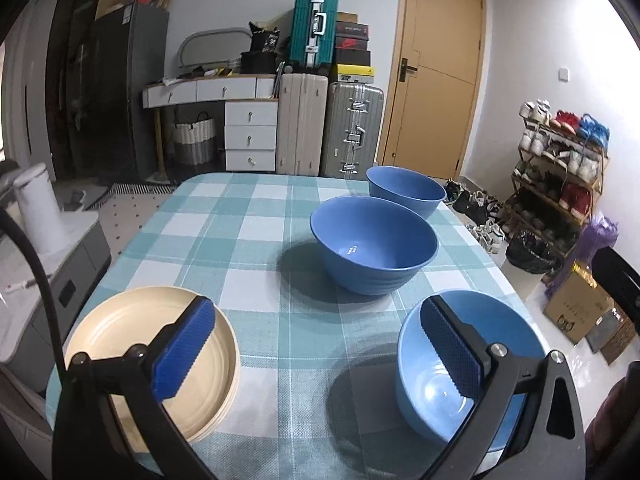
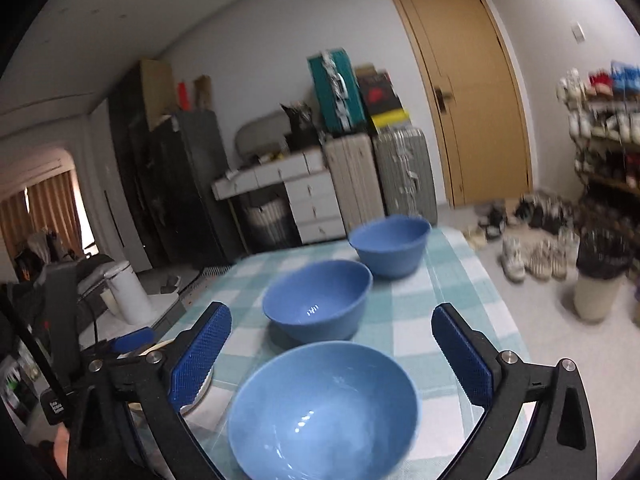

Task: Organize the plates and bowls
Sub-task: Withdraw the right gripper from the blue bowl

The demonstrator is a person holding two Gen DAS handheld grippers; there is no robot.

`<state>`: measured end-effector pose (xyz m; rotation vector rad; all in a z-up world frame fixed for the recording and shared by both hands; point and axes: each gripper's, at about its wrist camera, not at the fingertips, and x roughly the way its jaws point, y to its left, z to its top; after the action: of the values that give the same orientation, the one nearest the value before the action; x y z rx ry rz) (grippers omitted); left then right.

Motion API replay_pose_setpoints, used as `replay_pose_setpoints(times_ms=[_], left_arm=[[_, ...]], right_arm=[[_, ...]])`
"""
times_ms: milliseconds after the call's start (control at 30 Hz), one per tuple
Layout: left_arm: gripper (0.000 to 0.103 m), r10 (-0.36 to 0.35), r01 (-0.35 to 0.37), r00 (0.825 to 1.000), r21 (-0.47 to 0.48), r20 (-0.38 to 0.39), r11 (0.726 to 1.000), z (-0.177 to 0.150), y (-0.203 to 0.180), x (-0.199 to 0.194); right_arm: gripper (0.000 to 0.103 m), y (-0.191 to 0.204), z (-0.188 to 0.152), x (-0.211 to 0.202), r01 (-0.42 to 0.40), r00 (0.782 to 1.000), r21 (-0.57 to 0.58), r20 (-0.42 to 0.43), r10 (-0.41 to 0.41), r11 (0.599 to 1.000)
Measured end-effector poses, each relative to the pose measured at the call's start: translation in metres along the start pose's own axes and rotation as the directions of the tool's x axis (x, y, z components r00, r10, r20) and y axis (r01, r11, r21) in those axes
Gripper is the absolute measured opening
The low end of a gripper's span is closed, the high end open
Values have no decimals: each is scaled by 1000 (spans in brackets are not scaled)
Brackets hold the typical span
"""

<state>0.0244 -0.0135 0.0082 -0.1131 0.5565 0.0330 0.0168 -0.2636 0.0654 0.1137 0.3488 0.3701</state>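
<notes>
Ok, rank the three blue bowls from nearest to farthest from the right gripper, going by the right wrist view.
1. Light blue bowl, just below and ahead of the open right gripper.
2. Middle blue bowl, further up the checked table.
3. Far blue bowl, near the table's far edge, slightly right.

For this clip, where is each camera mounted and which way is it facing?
Left wrist: on the left gripper, looking down the checked table toward the door; its open fingers frame the beige plates and nearest bowl.
Right wrist: on the right gripper, tilted, facing the same way; open fingers above the nearest bowl.
Shared: three blue bowls, table, suitcases, door.
</notes>
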Motion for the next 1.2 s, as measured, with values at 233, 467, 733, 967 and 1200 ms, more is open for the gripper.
replay_pose_setpoints(times_ms=[233,467,733,967,1200], left_arm=[[103,4,-5,1000,51,21,999,0,-12,-3],[103,9,-8,1000,73,-14,997,-4,-15,3],[103,39,-37,998,41,-47,998,-1,-10,8],[103,106,-96,991,109,-82,989,15,-15,18],[103,48,-45,982,22,-182,999,69,-2,56]], right_arm=[[102,23,-14,-10,34,999,-118,21,-32,992],[102,16,-18,0,91,996,-114,-9,-93,989],[102,18,-19,11,106,993,-129,-35,-111,986],[102,17,-10,18,75,995,-124,-54,-82,989],[102,3,35,58,97,985,-134,-128,-114,986]])
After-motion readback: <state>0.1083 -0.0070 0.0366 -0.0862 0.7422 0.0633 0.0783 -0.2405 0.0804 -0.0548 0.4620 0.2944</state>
